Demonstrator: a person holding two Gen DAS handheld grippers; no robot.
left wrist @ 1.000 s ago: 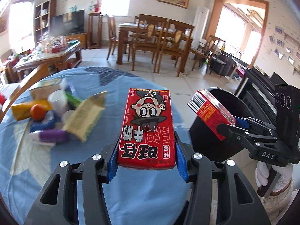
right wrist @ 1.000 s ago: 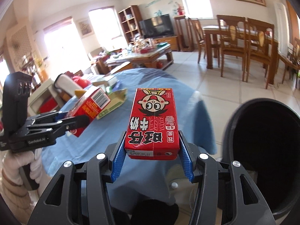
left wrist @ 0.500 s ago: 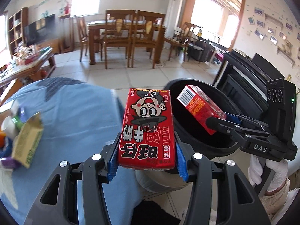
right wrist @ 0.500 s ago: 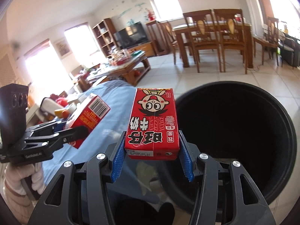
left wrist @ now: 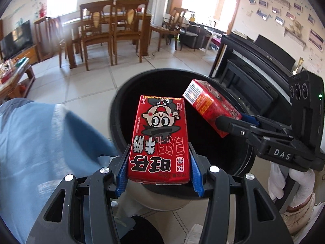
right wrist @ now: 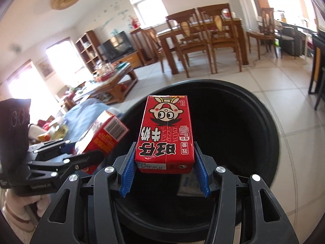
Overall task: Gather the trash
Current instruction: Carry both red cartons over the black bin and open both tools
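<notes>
Both grippers hold matching red milk cartons with a cartoon face over the black trash bin. In the left wrist view my left gripper (left wrist: 159, 159) is shut on its carton (left wrist: 160, 140), which hangs above the near rim of the bin (left wrist: 121, 109). To the right, my right gripper (left wrist: 227, 122) grips the second carton (left wrist: 211, 107), tilted over the bin's mouth. In the right wrist view my right gripper (right wrist: 164, 162) is shut on that carton (right wrist: 165, 134) above the bin (right wrist: 264, 118). At the left there, the left gripper (right wrist: 85, 152) clamps its carton (right wrist: 103, 134).
The blue-clothed table (left wrist: 40, 142) lies left of the bin, with leftover items (right wrist: 50, 132) on it. A black piano (left wrist: 254, 67) stands to the right. Wooden dining chairs (left wrist: 101, 30) and tiled floor lie beyond. Flat paper (right wrist: 189, 185) rests inside the bin. White-gloved hands (left wrist: 300, 185) hold the grippers.
Both grippers have swung away from the table with their cartons and now hang over the bin's mouth, pointing further down. The table clutter has slid out of the left wrist view.
</notes>
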